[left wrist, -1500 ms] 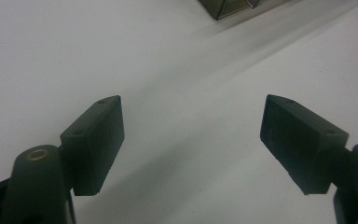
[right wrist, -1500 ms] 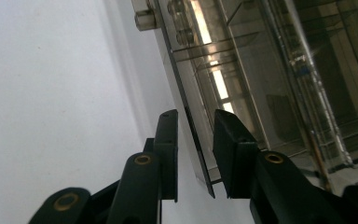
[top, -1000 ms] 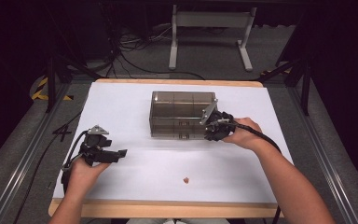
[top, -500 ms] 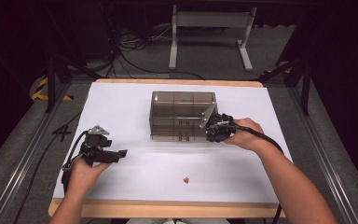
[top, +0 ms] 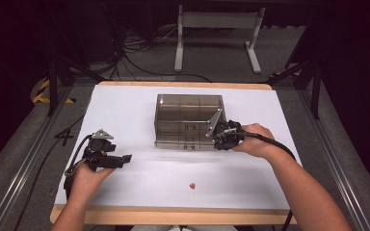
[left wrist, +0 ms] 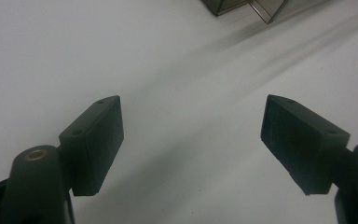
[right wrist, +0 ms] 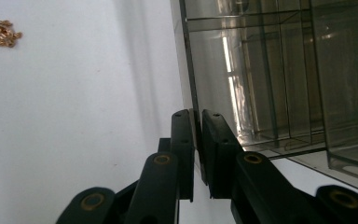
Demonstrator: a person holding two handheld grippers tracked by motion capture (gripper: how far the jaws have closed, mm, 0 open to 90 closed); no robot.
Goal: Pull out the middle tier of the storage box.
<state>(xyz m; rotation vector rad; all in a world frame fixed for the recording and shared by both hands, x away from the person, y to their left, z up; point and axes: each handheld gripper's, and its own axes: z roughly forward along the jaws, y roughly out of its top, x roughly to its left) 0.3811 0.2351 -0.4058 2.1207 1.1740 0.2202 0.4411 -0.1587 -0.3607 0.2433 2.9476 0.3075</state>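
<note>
organizer: smoked clear plastic drawer box (top: 188,120), centre of the white table (top: 125,106), a bit toward 12 o'clock; upright, divided into compartments, nothing I can make out inside
front panel: thin dark-tinted wall edge (right wrist: 189,93), runs up between the right gripper's pads in the right gripper view
right gripper: (top: 220,139) at the box's 4 o'clock corner, pointing toward 9 o'clock; held by the person's right hand (top: 250,140)
right jaws: have just been closing, now narrow, pads (right wrist: 182,140) clamped on the panel edge, one pad each side of it
right gripper cable: trails back along the forearm toward 5 o'clock
left gripper: (top: 118,159) at about 8 o'clock from the box, well apart from it, low over the table, pointing toward 3 o'clock; held by the left hand (top: 84,175)
left jaws: spread wide, pads (left wrist: 95,140) with bare white table between them, holding nothing
small item: tiny gold-brown tangled piece (top: 191,185) lying on the table at 6 o'clock from the box, near the front edge, clear of both grippers; too small to identify
table surround: dark floor, cables and a metal stand at 12 o'clock
</note>
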